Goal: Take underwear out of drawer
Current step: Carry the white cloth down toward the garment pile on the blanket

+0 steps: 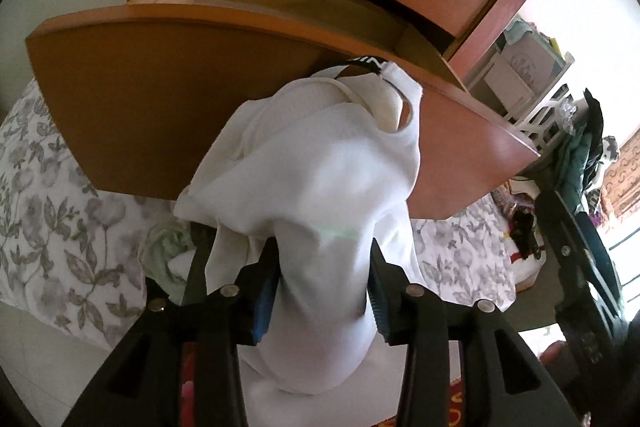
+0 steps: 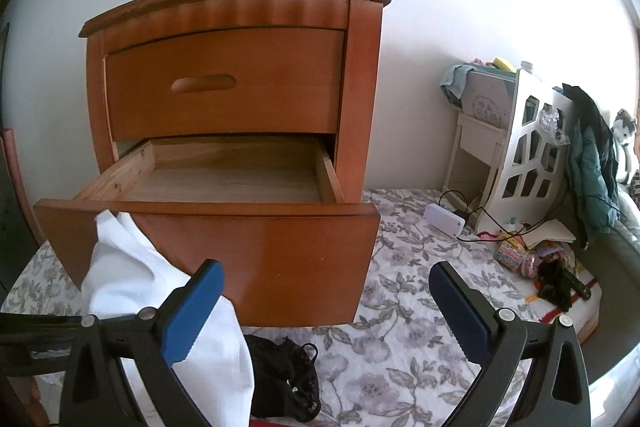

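Note:
A white undergarment with a black waistband hangs in front of the open lower drawer, and my left gripper is shut on its cloth. In the right wrist view the same white undergarment hangs at the left, in front of the drawer front. The pulled-out drawer shows a bare wooden bottom. My right gripper stands open below the drawer front, with nothing between its fingers. A black lace garment lies on the floral sheet beneath it.
The wooden nightstand stands on a floral sheet, its upper drawer closed. A white shelf with hanging clothes, a white power box with cables and small clutter sit at the right. A pale green cloth lies at lower left.

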Action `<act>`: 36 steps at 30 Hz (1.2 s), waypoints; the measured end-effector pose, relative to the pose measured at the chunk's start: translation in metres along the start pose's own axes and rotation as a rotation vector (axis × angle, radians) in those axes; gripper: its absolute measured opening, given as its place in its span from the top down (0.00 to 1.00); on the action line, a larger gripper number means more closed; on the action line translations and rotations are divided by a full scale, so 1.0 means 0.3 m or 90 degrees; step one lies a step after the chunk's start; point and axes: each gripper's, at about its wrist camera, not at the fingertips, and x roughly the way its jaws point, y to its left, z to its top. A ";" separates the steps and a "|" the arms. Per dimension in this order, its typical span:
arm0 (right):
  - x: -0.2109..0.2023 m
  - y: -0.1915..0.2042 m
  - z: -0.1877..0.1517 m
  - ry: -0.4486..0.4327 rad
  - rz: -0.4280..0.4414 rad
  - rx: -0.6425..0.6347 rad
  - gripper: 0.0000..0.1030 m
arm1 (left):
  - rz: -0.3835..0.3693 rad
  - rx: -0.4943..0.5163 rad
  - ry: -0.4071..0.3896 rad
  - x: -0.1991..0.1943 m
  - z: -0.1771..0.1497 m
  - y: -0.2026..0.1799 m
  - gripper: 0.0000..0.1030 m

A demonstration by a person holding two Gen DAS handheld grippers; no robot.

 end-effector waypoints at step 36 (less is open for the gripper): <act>0.008 0.007 -0.007 0.011 0.006 -0.015 0.00 | 0.033 -0.031 -0.108 -0.268 -0.007 0.105 0.12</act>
